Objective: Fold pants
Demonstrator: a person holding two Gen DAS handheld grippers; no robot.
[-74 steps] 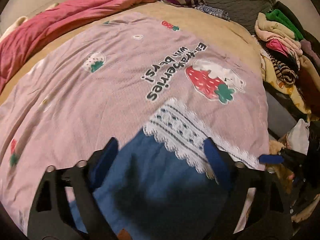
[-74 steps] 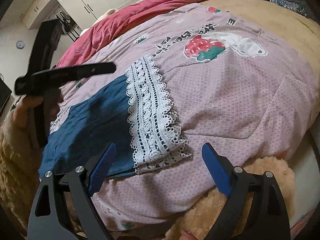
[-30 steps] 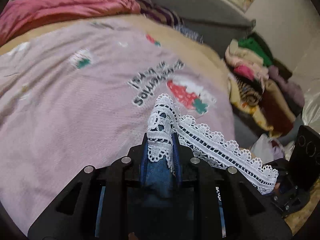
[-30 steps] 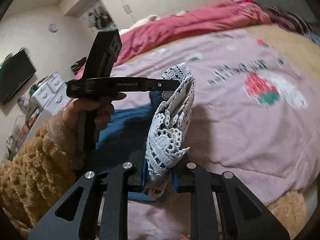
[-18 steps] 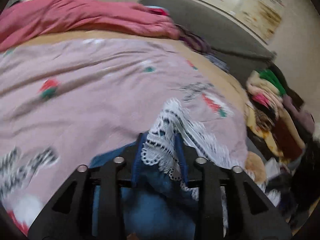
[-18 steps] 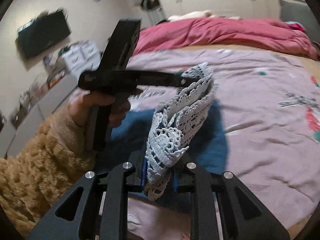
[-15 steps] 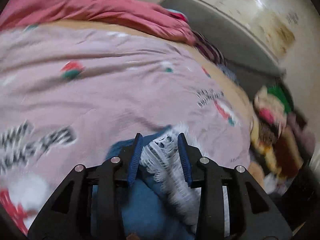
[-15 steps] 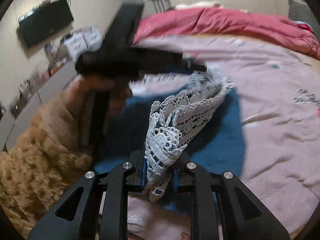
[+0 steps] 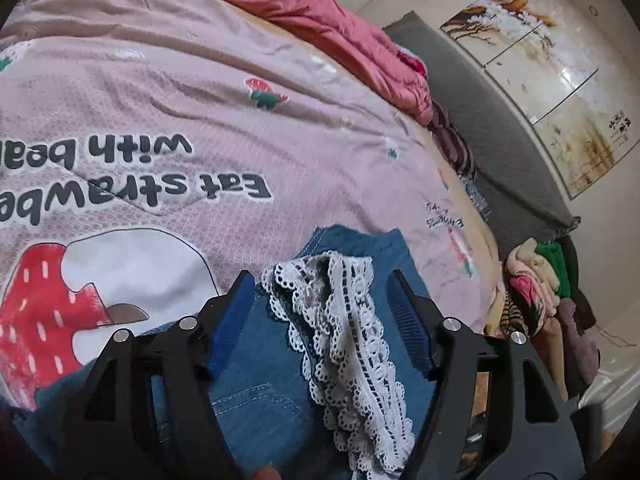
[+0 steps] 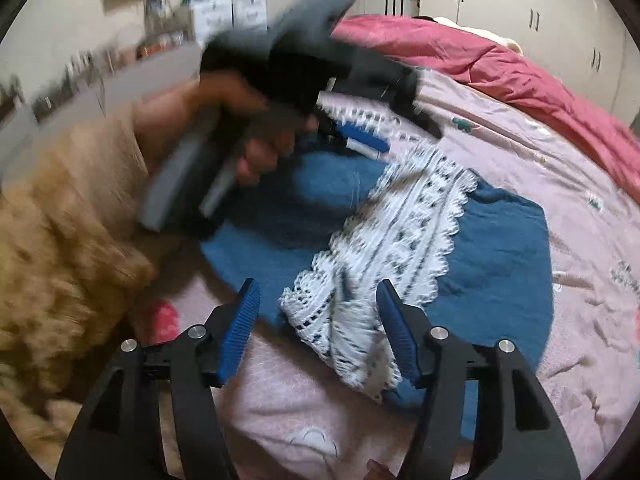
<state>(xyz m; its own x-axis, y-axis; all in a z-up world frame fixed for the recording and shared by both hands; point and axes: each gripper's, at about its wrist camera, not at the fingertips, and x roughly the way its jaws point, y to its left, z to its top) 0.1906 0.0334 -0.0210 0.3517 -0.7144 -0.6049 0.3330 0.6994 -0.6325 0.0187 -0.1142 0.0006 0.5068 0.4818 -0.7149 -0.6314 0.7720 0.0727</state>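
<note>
Pink quilted bedspread (image 9: 168,92) covers the bed and carries everything, printed with strawberries and lettering, with a red duvet (image 10: 500,60) bunched along its far side. On it lie the blue denim pants (image 10: 500,248), doubled over so that the white lace hem (image 10: 404,232) rests on top of the denim.

Left hand-held gripper (image 9: 322,312) has its blue pads spread wide, and one end of the lace lies loose between them, touching neither pad as far as the view shows. Right hand-held gripper (image 10: 318,320) is likewise spread, with the other end of the lace hem just in front of and between its fingers, ungripped. In the right wrist view the left tool is blurred, just above the far end of the lace.

Judging from this, the fold has been laid and the release is in hand. To do it well, both tools should lift straight away without snagging the lace, which looks light and open-worked and could catch on a pad. Crumpled lace near the right tool wants smoothing flat before any further fold.
</note>
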